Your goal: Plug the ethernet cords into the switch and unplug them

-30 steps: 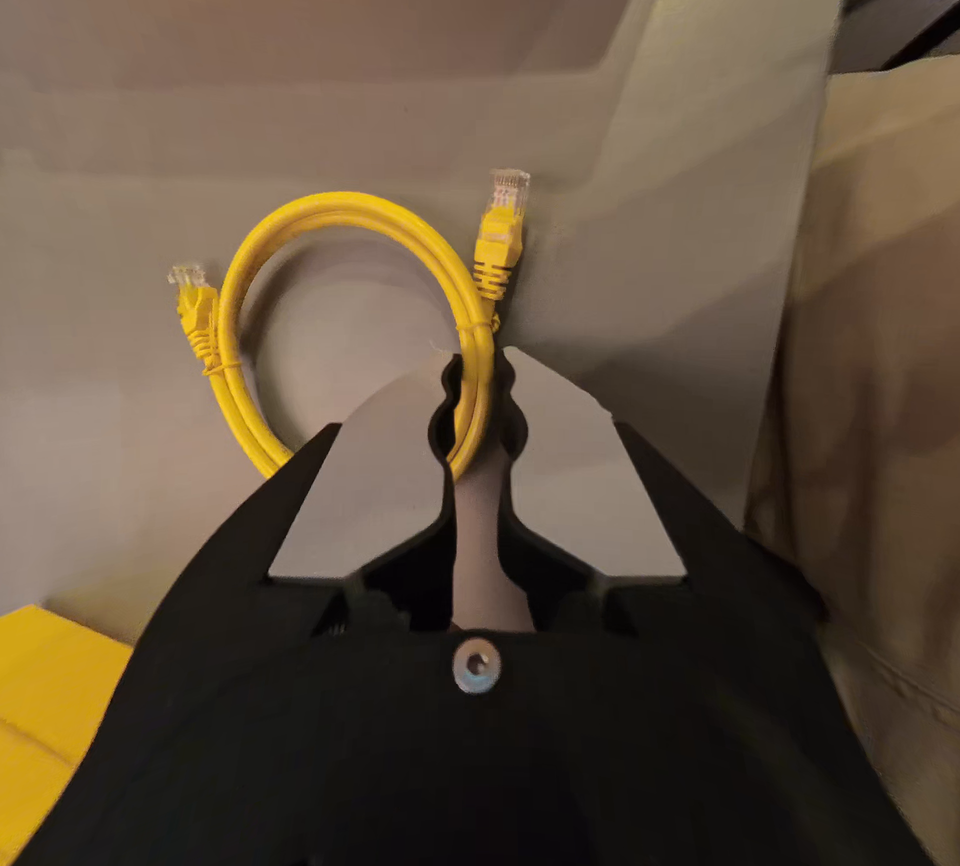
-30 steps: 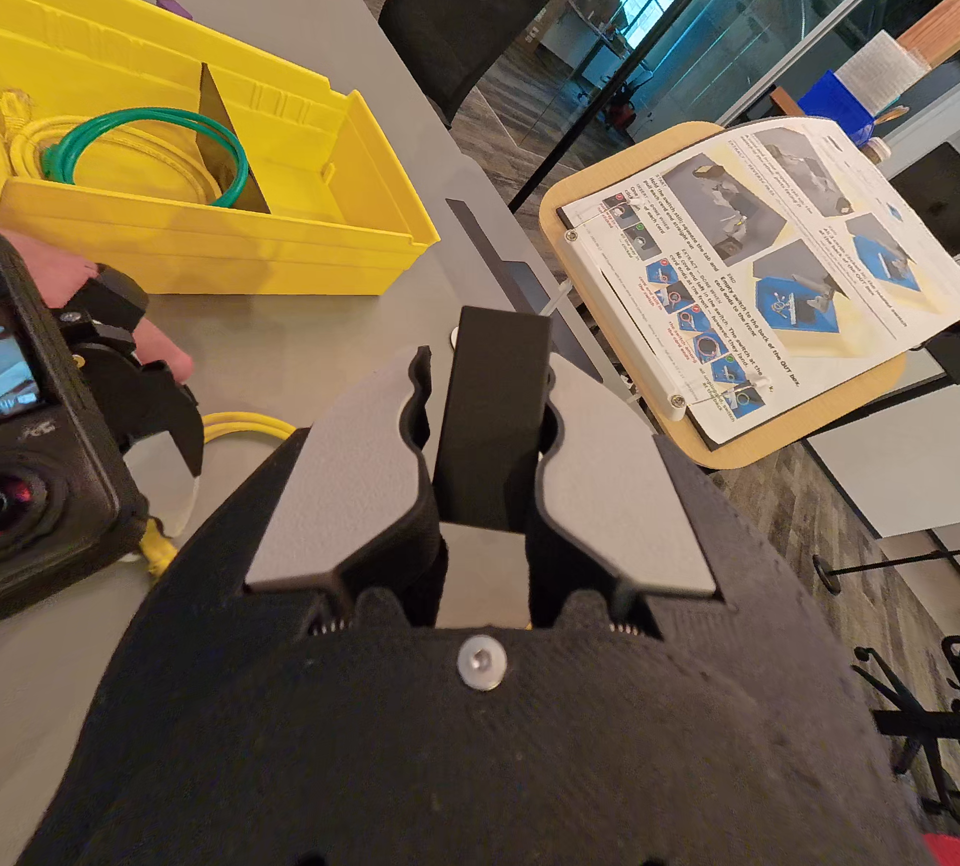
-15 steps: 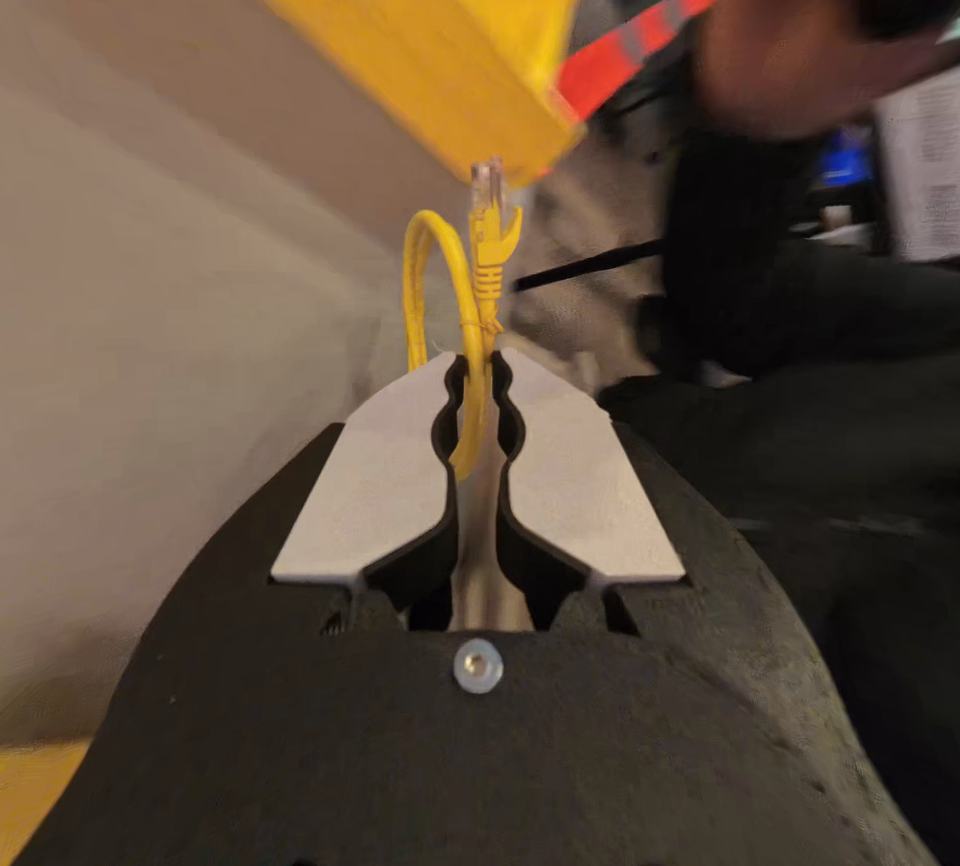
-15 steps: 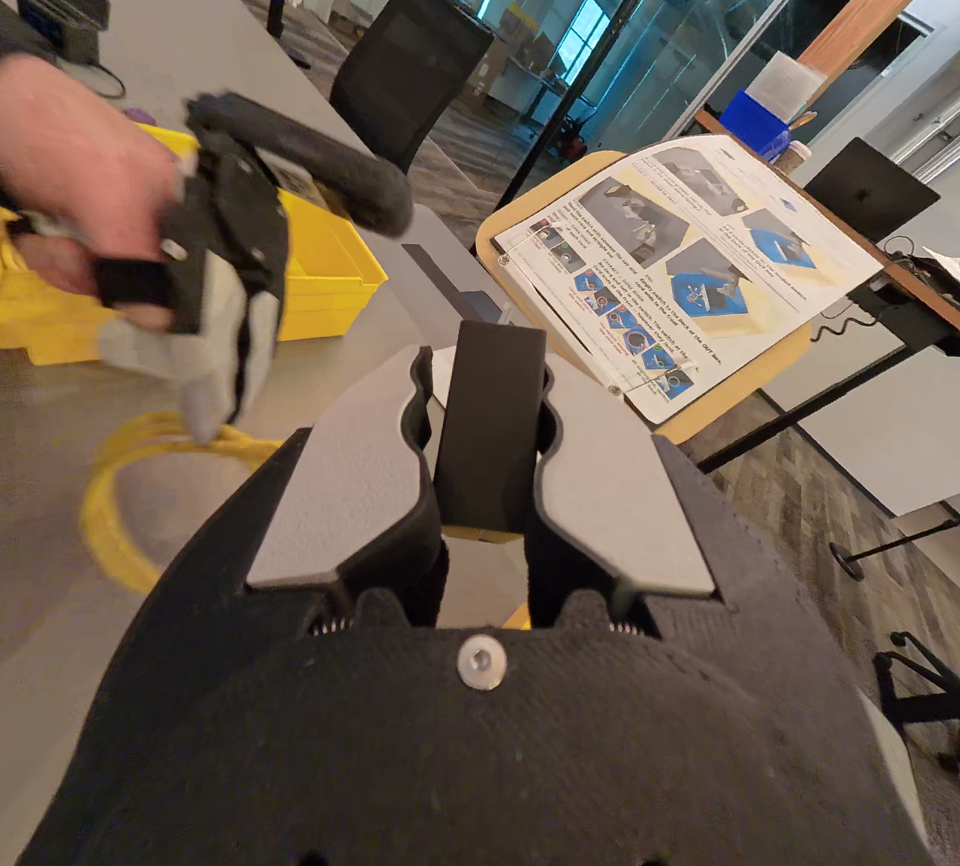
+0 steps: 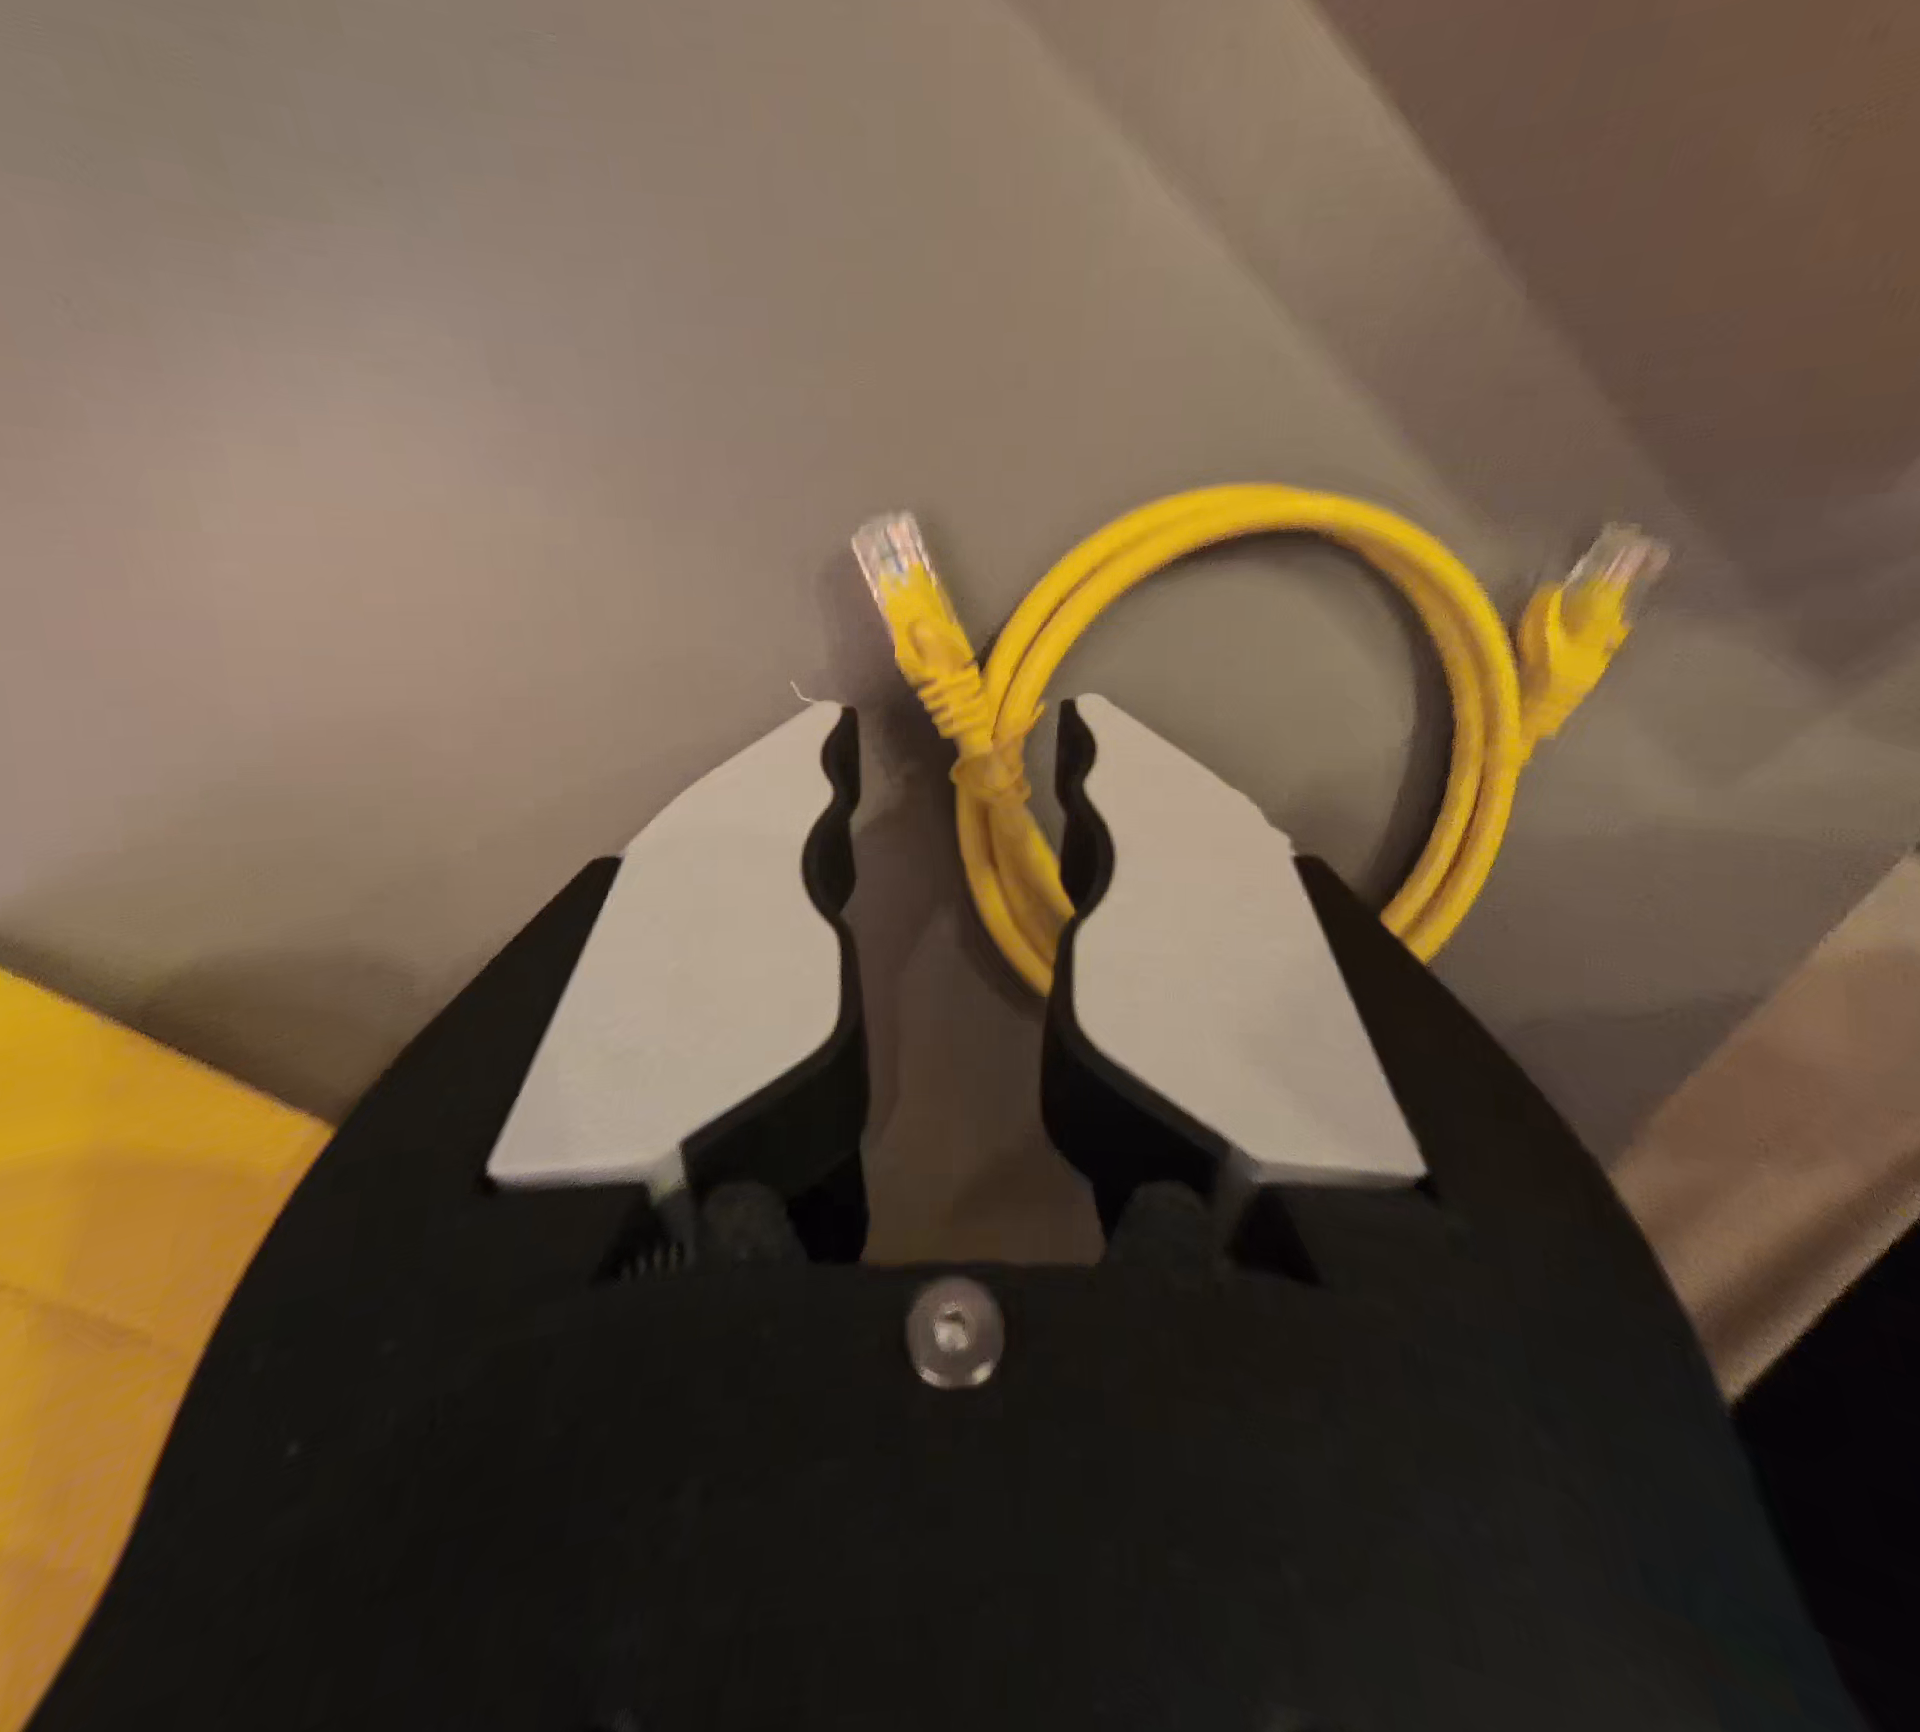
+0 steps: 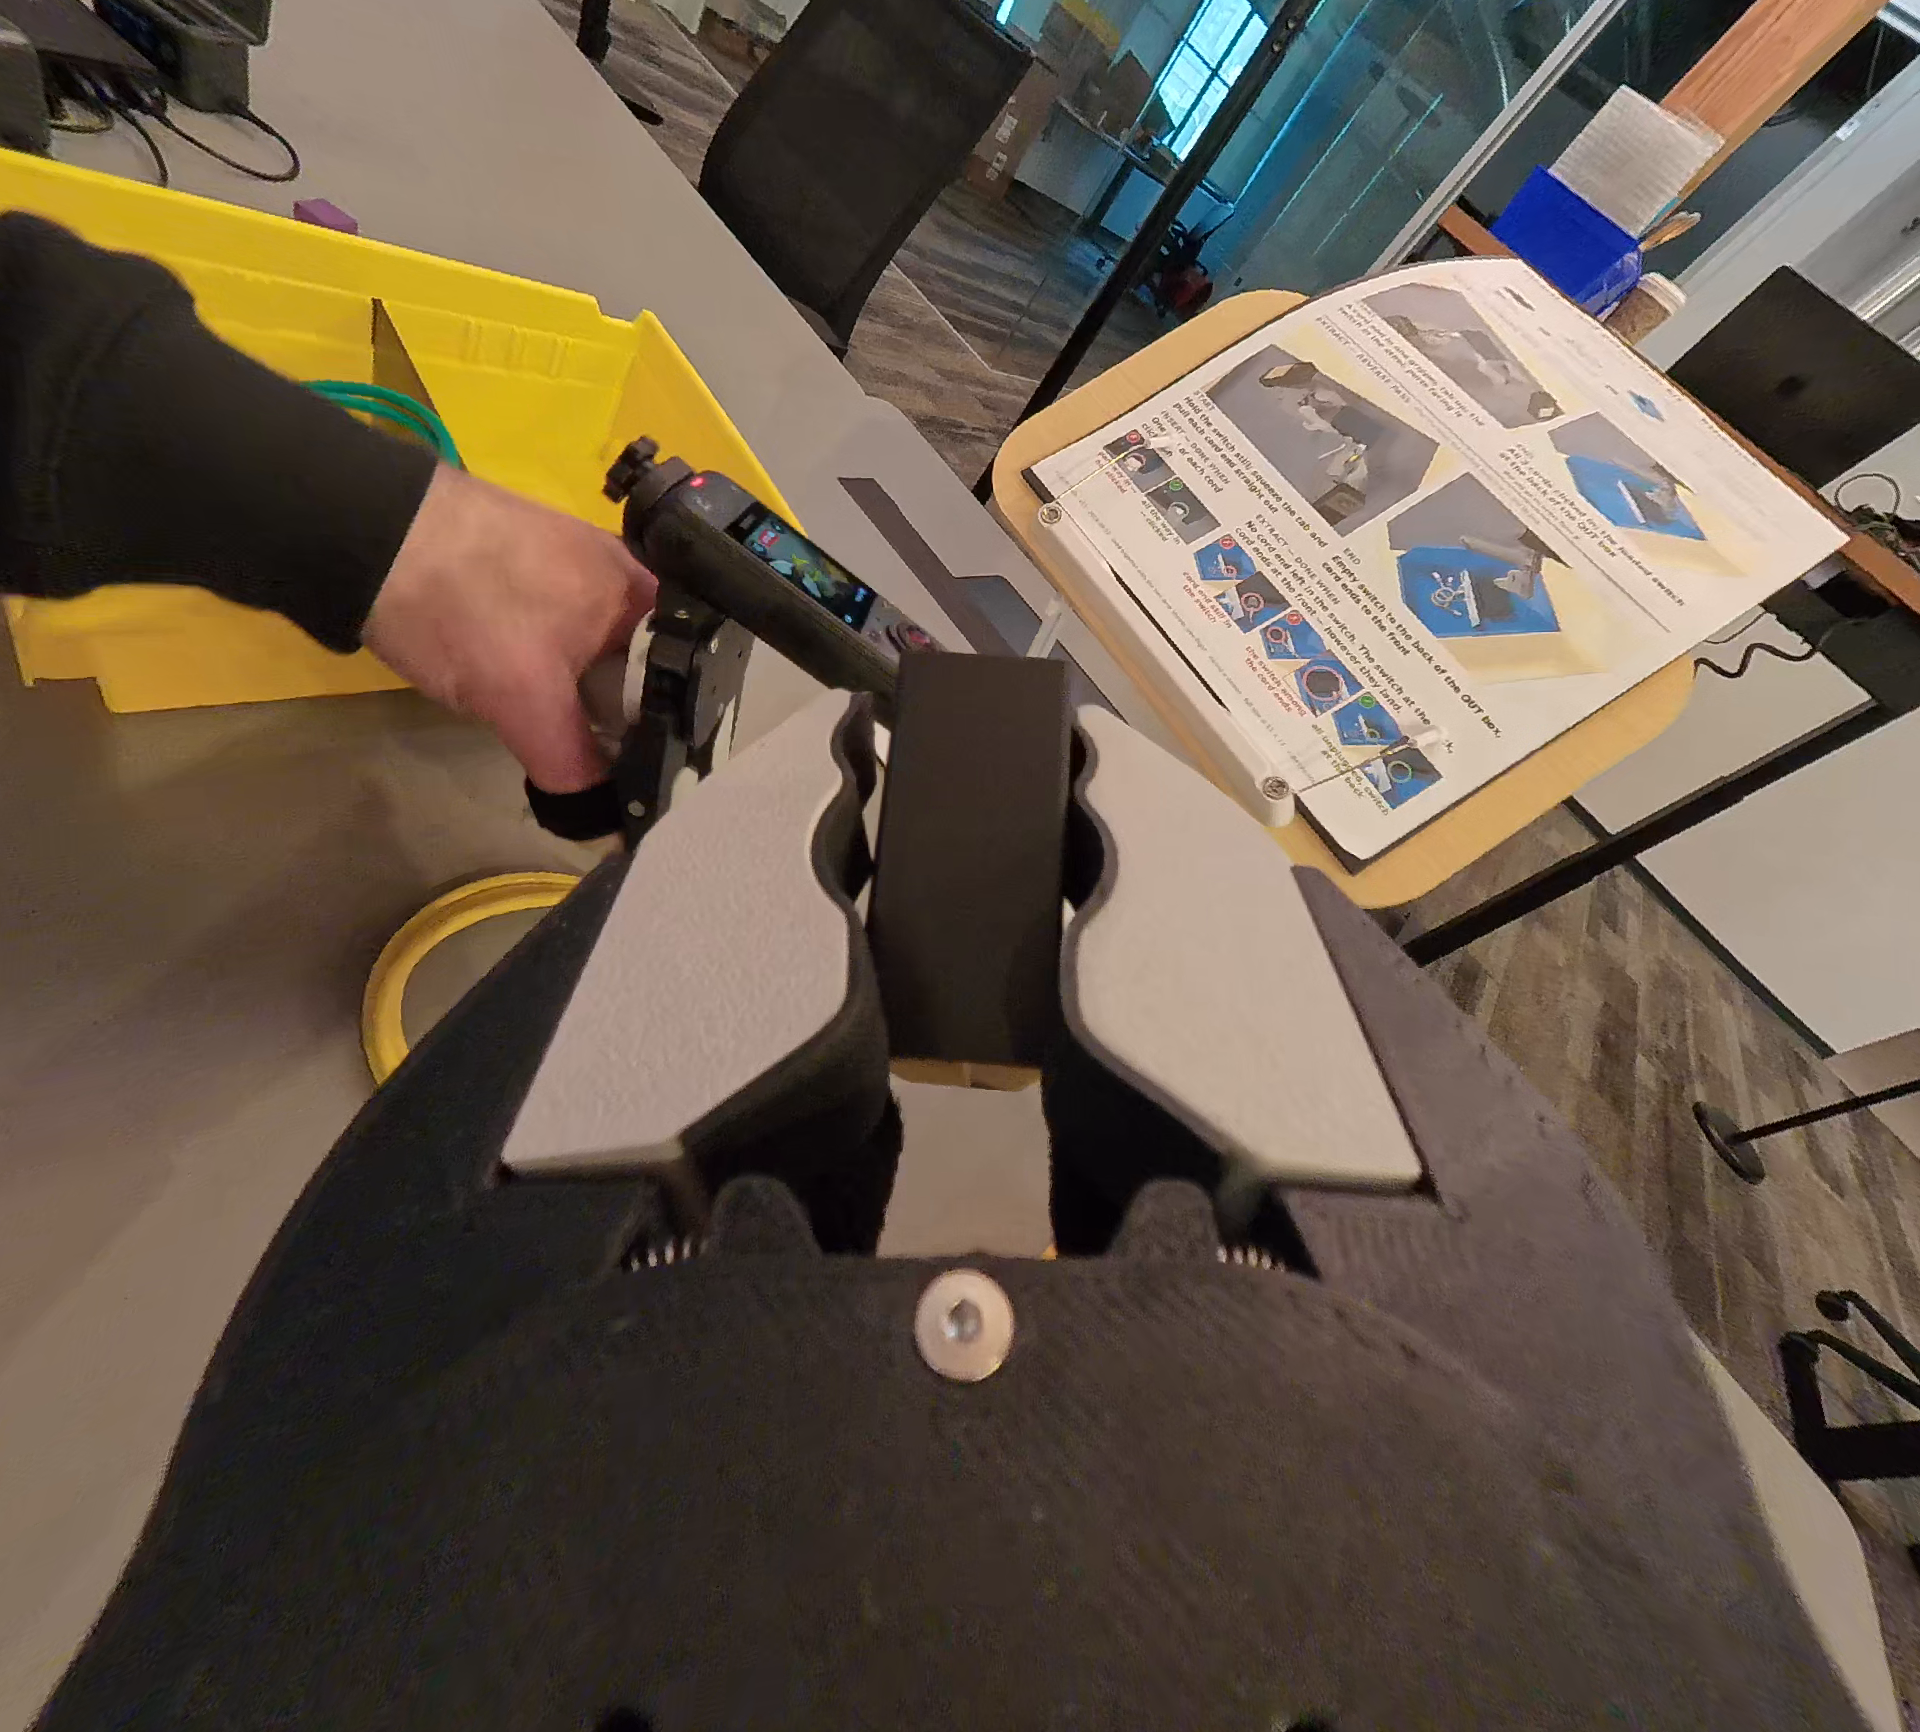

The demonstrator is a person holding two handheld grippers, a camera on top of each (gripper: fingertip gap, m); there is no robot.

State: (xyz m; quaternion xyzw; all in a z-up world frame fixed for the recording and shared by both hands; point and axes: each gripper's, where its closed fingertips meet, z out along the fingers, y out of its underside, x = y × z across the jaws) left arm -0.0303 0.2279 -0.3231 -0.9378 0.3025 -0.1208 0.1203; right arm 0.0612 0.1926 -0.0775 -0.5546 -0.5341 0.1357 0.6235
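My left gripper point(image 5: 956, 721) is open just above the grey table. A coiled yellow ethernet cord point(image 5: 1247, 519) lies on the table, with part of the coil between the jaws beside the right finger. One clear plug point(image 5: 896, 562) points up left and the other point(image 5: 1600, 576) sits at the coil's right. My right gripper point(image 6: 966, 732) is shut on a black box, the switch point(image 6: 966, 872), held upright above the table. The right wrist view shows the yellow coil point(image 6: 447, 939) on the table under a hand point(image 6: 499, 602) holding the left gripper.
A yellow bin point(image 6: 582, 352) with a divider and a green cord point(image 6: 400, 420) stands behind the hand; its corner shows in the left wrist view point(image 5: 114, 1183). An instruction sheet on a wooden stand point(image 6: 1455, 809) is at the right. Black devices point(image 6: 197, 9) and a chair point(image 6: 862, 113) are farther back. Spacing between my two grippers at the tips: around 25 cm.
My left gripper swung back down to the table and opened, letting go of the yellow cord, which now lies flat. The right gripper kept hold of the switch.
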